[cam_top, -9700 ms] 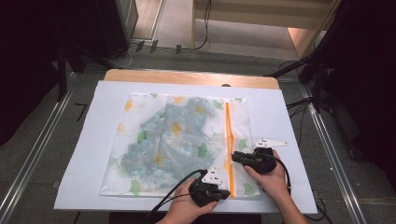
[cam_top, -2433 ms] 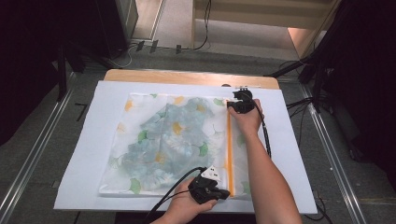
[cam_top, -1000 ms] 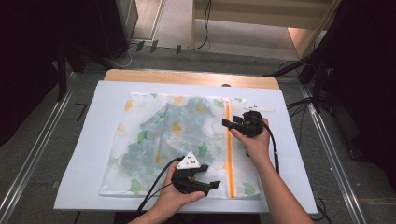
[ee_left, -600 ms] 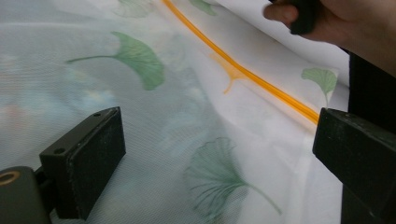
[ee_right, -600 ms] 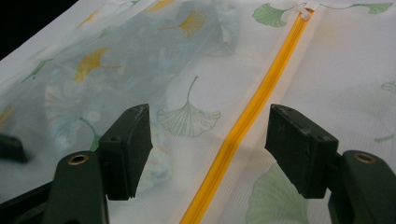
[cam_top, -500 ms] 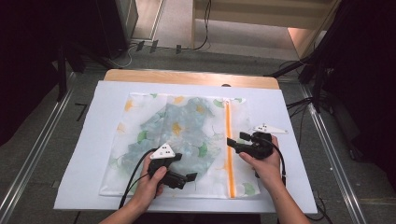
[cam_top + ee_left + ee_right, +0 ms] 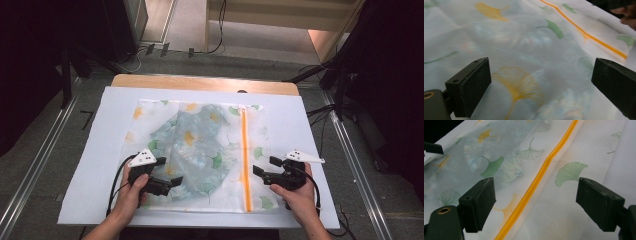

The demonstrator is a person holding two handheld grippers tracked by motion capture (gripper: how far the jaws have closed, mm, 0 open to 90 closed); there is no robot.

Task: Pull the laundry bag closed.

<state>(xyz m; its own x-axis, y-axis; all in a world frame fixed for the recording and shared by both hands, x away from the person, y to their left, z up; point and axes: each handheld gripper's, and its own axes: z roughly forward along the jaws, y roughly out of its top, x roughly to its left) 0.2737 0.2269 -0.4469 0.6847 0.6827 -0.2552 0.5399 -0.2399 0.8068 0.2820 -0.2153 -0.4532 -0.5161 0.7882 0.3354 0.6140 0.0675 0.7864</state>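
On the white sheet (image 7: 100,150) that covers the table, a mesh bag (image 7: 200,150) printed with ginkgo leaves lies flat, its orange zipper (image 7: 244,155) running straight from the far edge to the near one, closed as far as the high view lets me judge; something folded and patterned shows dimly through the mesh. The bag probably lies spread out so the zipper stays taut and easy to run. The left gripper (image 7: 172,183) hovers over the bag's near left part, pointing toward the zipper; its jaws stand wide with nothing between them but mesh underneath, and have just been opening. The right gripper (image 7: 260,172) sits just right of the zipper's near stretch, pointing at it, jaws likewise spread and just opened, gripping nothing. In the right gripper view the zipper (image 7: 541,177) runs up between the two jaws, nearer the left one, with the mesh (image 7: 574,170) below. In the left gripper view the zipper (image 7: 586,35) lies farther off, past the jaws, so the bag is under both claws and released by each.
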